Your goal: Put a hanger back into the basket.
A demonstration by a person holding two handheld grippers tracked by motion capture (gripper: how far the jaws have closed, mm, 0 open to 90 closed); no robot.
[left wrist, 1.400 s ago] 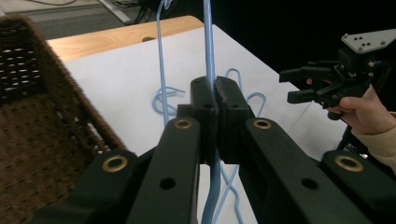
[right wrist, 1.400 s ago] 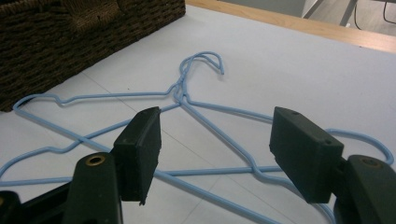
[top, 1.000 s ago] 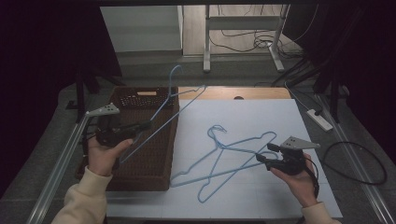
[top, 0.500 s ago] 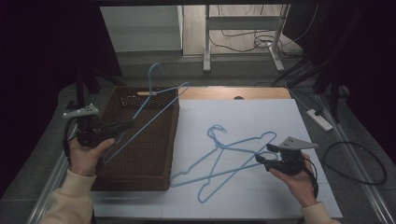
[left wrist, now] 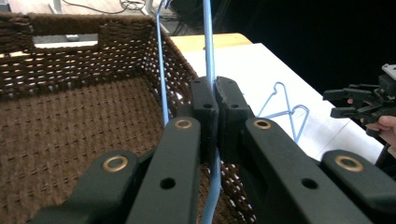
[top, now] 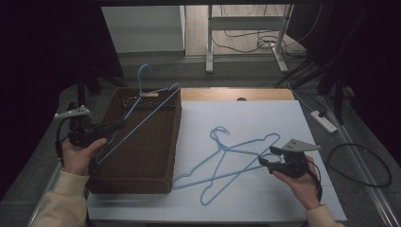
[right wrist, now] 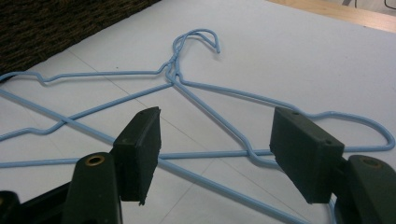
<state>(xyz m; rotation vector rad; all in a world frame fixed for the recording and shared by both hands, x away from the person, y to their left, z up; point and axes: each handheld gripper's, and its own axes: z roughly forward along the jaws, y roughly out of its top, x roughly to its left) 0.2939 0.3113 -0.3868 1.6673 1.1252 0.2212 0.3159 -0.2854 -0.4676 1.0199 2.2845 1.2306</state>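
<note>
High view: the left gripper (top: pixel 113 126), held in the person's left hand (top: pixel 80 153), hangs over the left rim of the brown wicker basket (top: pixel 142 182) and pinches the wire of a blue wire hanger (top: pixel 142 118). That hanger slants up across the basket, its hook (top: pixel 144 71) rising above the basket's far wall and its lower corner near the basket's left rim. In the left gripper view the two black jaws are pressed together on the hanger's thin blue wire (left wrist: pixel 208 56), which runs up between them, with the basket's woven floor (left wrist: pixel 70 121) beneath.

To the right of the basket, on the white sheet (top: pixel 265 113) that covers the tabletop, lie two more blue wire hangers (top: pixel 227 163), overlapped, with their hooks close together and pointing away from the person. The right gripper (top: pixel 265 158) sits on the far side of this pair from the basket, held in the right hand (top: pixel 298 182), level with the sheet. In the right gripper view its jaws stand spread apart, one on each side of the hangers' crossing wires (right wrist: pixel 205 156), with the pads (right wrist: pixel 144 149) not pressing on any wire. The basket's dark corner (right wrist: pixel 56 23) shows behind the pair.
</note>
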